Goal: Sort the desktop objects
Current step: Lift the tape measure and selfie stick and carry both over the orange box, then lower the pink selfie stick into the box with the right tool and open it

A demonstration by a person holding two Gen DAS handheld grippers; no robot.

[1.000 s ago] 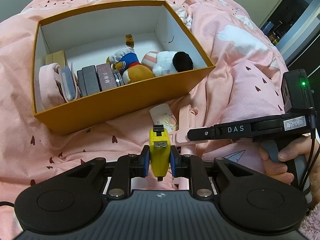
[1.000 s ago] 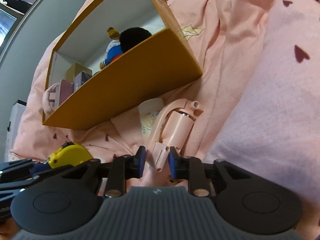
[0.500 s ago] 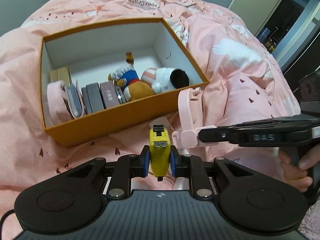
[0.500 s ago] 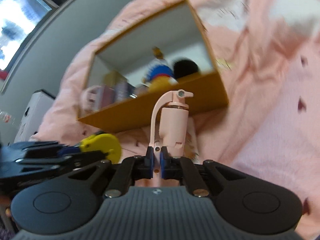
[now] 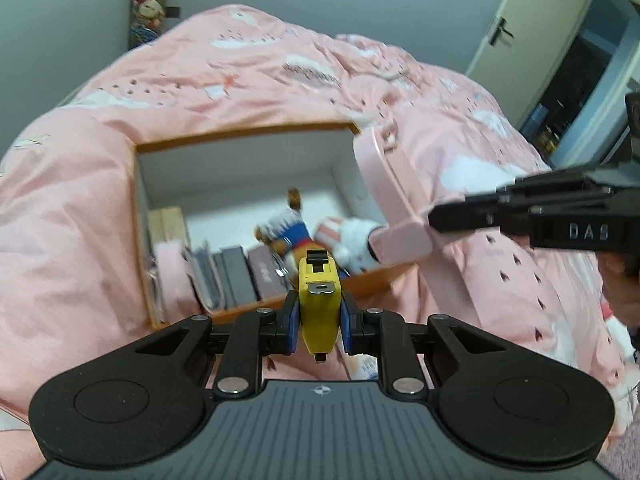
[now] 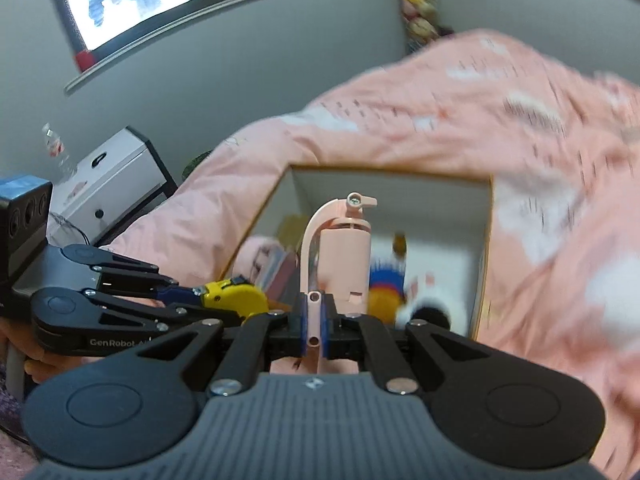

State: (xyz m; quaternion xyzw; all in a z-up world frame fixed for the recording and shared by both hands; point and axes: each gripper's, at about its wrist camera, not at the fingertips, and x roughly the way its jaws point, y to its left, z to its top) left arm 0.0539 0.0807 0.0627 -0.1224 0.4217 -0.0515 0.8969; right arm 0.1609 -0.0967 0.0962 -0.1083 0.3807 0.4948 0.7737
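We see a yellow tape measure (image 5: 319,304) standing on edge between blue pads, its metal clip facing up and its black tab pointing to the far side, in the air near the front wall of the orange box (image 5: 244,310). A pale pink toy fire extinguisher (image 6: 346,256) stands upright, pinched by its thin curved handle, its nozzle pointing right; it hangs over the box's right side. The box is open, white inside, and sits on the pink bed. Inside it, dark and mauve cases (image 5: 236,276) stand in a row at the left, and plush toys (image 5: 292,232) lie at the right, blurred.
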